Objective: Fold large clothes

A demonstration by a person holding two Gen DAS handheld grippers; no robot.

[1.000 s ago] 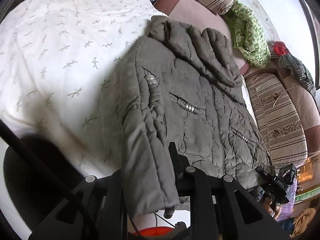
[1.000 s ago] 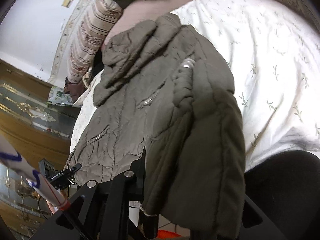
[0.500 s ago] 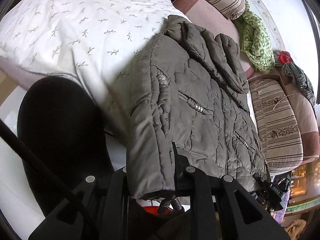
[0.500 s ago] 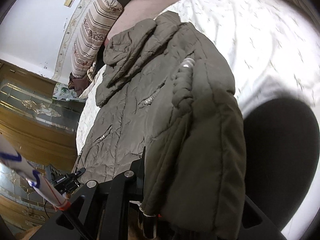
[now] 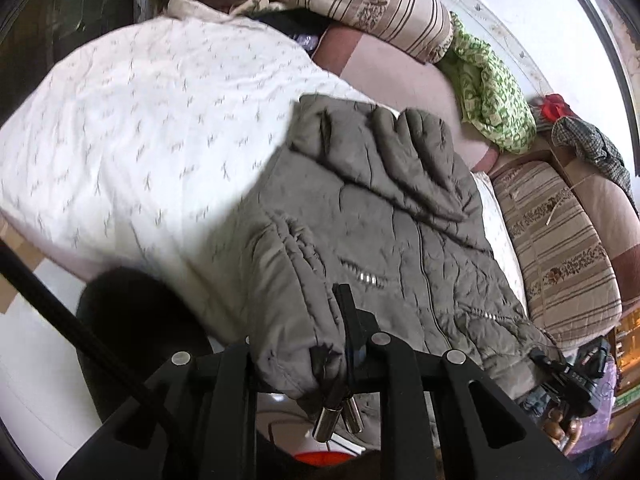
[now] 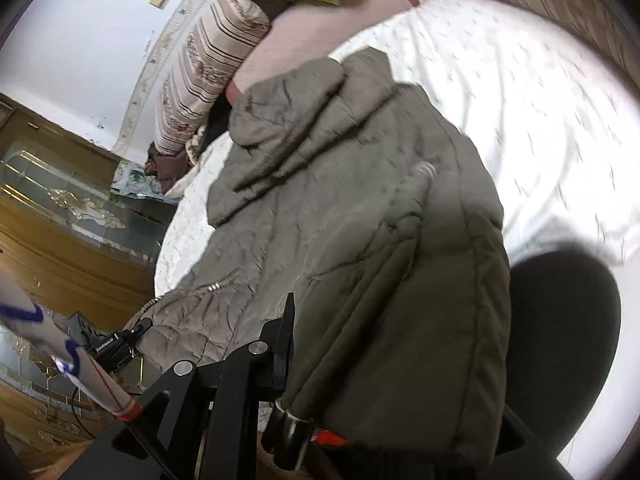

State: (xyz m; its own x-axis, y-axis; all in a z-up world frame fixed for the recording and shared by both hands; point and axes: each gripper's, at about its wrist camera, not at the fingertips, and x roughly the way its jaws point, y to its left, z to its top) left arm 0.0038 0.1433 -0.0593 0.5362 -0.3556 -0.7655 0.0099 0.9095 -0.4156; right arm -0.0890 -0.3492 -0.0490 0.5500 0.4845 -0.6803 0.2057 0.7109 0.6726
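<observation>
An olive-grey quilted jacket (image 5: 384, 220) lies on a white leaf-print bedspread (image 5: 140, 132), hood away from me. My left gripper (image 5: 324, 344) is shut on the jacket's near hem corner, fabric bunched between its fingers, metal cord ends hanging below. My right gripper (image 6: 320, 344) is shut on the other near corner of the jacket (image 6: 340, 220), whose folded edge drapes over the right finger and hides it. Each gripper shows small in the other's view, the right one in the left wrist view (image 5: 568, 372) and the left one in the right wrist view (image 6: 112, 344).
Striped bolster cushions (image 5: 560, 248) and a green patterned cloth (image 5: 492, 88) lie beyond the jacket. A round black stool (image 6: 560, 344) stands by the bed edge, also in the left wrist view (image 5: 136, 328). A wooden cabinet with glass doors (image 6: 60, 220) is on the left.
Both grippers, still holding the hem, have swung forward and up over the bed; the jacket's near edge has lifted and the bedspread fills more of both views.
</observation>
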